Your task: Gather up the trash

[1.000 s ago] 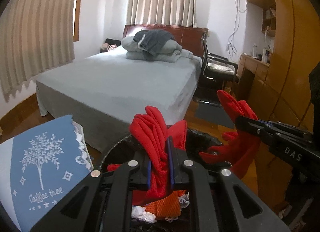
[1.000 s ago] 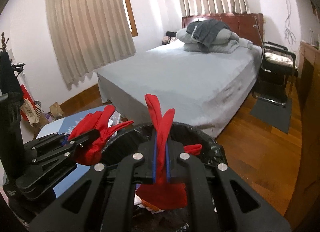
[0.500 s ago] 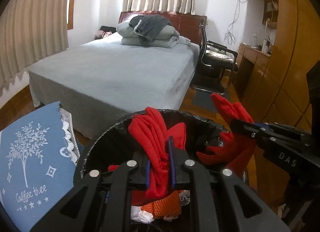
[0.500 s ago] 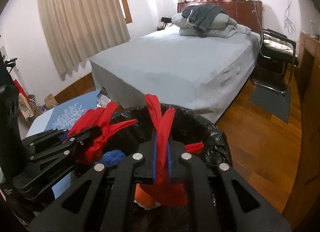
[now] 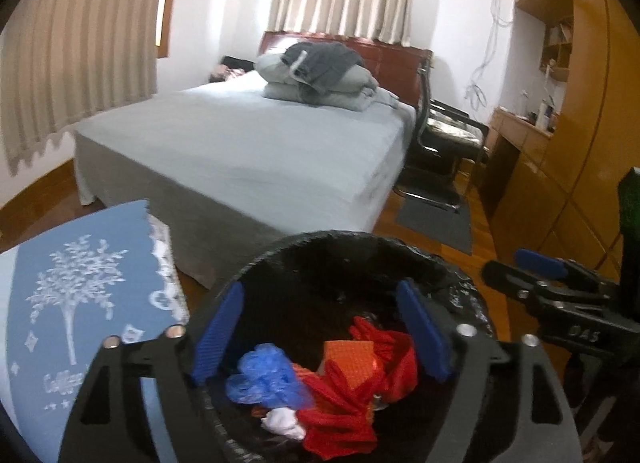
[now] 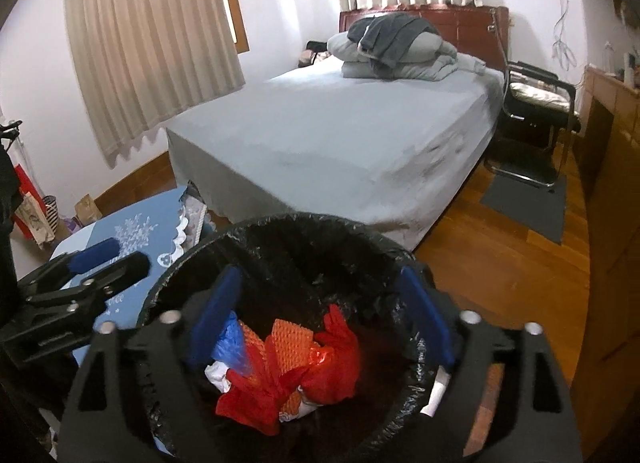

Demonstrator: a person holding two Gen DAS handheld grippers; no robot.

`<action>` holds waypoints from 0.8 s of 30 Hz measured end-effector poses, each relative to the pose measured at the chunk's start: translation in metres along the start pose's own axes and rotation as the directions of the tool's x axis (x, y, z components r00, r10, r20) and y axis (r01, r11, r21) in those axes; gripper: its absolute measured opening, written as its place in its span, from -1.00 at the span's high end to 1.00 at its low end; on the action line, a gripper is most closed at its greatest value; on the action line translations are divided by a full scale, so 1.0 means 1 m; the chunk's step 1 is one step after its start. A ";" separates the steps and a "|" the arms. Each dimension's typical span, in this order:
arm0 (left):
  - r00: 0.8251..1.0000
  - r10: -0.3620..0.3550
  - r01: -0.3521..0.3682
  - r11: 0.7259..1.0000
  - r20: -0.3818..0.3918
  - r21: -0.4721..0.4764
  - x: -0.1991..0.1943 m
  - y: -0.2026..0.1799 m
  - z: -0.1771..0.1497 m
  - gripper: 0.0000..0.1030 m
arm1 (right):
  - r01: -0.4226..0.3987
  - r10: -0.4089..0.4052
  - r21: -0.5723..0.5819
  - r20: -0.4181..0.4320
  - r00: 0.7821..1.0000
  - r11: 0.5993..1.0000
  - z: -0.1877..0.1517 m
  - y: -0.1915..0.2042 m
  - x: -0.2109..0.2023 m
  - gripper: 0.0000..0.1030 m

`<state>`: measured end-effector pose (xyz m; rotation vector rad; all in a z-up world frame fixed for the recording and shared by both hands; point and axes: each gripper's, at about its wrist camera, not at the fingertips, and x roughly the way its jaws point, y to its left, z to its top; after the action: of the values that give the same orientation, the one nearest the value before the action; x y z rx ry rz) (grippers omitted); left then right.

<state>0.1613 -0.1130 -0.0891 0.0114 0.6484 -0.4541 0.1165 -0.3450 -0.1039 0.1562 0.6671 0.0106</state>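
Red mesh bag (image 5: 340, 419) in black-lined bin (image 5: 340, 239), both tools, left (image 5: 320, 327) and right (image 6: 320, 315), opening, empty.

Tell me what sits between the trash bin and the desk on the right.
Bare wooden floor for most of it, plus a dark mat under the chair. The right wrist view shows this stretch beyond the trash bin rim, toward the desk.

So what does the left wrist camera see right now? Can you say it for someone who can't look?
The left hand-held gripper is opening, empty, over a black-lined trash bin holding red netting, an orange piece and a blue bag. Behind it are a grey bed and a chair.
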 end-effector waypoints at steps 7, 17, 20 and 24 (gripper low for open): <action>0.996 0.078 -0.077 0.997 0.032 -0.018 -0.034 0.019 0.001 -0.87 | -0.023 0.023 -0.009 0.020 1.000 1.000 0.005 0.009 -0.023 -0.86; 0.985 0.156 -0.155 0.988 0.071 -0.024 -0.088 0.029 -0.005 -0.88 | -0.069 0.072 -0.061 0.050 0.996 0.996 0.009 0.036 -0.066 -0.90; 0.982 0.171 -0.169 0.985 0.084 -0.025 -0.104 0.028 -0.009 -0.88 | -0.081 0.085 -0.077 0.052 0.995 0.994 0.009 0.045 -0.078 -0.90; 0.977 0.186 -0.184 0.982 0.103 -0.030 -0.125 0.025 -0.012 -0.88 | -0.095 0.100 -0.091 0.049 0.994 0.991 0.006 0.058 -0.092 -0.90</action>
<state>0.0763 -0.0382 -0.0287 0.0278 0.5424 -0.2660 0.0505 -0.2944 -0.0338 0.1033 0.6044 0.1291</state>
